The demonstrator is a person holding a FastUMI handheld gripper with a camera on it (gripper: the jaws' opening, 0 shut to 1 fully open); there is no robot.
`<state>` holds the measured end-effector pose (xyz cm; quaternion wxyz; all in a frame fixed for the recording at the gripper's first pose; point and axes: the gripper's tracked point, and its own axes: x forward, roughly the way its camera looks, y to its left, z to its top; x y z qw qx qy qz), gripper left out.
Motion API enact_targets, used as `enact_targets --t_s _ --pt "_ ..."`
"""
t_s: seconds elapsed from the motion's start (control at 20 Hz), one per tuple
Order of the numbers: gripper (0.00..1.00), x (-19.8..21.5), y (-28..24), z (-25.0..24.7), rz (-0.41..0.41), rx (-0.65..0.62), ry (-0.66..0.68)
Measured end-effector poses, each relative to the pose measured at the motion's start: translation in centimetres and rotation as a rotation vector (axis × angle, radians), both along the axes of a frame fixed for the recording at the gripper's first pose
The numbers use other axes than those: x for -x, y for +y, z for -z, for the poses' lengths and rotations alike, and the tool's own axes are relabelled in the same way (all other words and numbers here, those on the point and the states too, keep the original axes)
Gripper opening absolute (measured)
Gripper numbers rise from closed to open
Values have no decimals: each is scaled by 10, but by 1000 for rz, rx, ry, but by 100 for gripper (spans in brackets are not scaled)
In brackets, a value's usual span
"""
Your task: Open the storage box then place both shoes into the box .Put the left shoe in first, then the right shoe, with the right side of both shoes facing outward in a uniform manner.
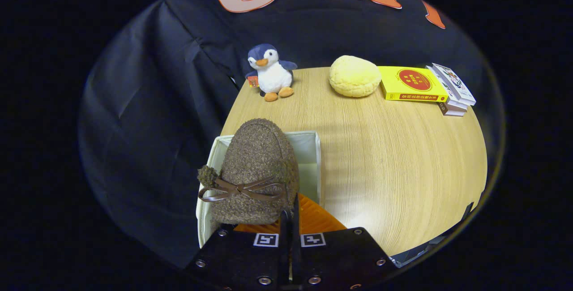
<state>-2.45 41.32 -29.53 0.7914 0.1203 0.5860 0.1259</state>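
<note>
Here the gripper (290, 219) has its two black fingers (284, 226) pressed close together, with almost no gap. They pinch the back edge of a fuzzy brown shoe (257, 170). The shoe hangs just ahead of the fingers, with its toe pointing away from them. It has a thin brown bow (241, 189) across the top and a little fuzzy ball (207, 176) on its left side.

Under the shoe sits the white box (313, 156). The box is open at the top, and you can see its pale inside wall past the toe and on the right side. The shoe hides most of the inside. Something orange with ridges (313, 217) shows low down, just right of the fingers, beside the shoe. It is hard to tell what that is.

The box stands near the left edge of a wooden table (394, 161). Far past the box, at the back of the table, stands a toy penguin (271, 72). To its right lies a round yellow cushion (355, 76). Next to that lies a yellow book (412, 83), and a small stack of books (454, 92) touches its right side.
</note>
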Motion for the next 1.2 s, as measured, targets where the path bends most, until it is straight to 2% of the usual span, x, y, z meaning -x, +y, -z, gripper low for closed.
enact_targets --t_s 0.35,0.65,0.95,1.2 --pt "4 4 4 36 -18 120 23" --pt "6 2 6 43 -56 228 -19" --pt "18 12 13 52 -76 267 -15" --pt "34 32 15 36 -83 203 17"
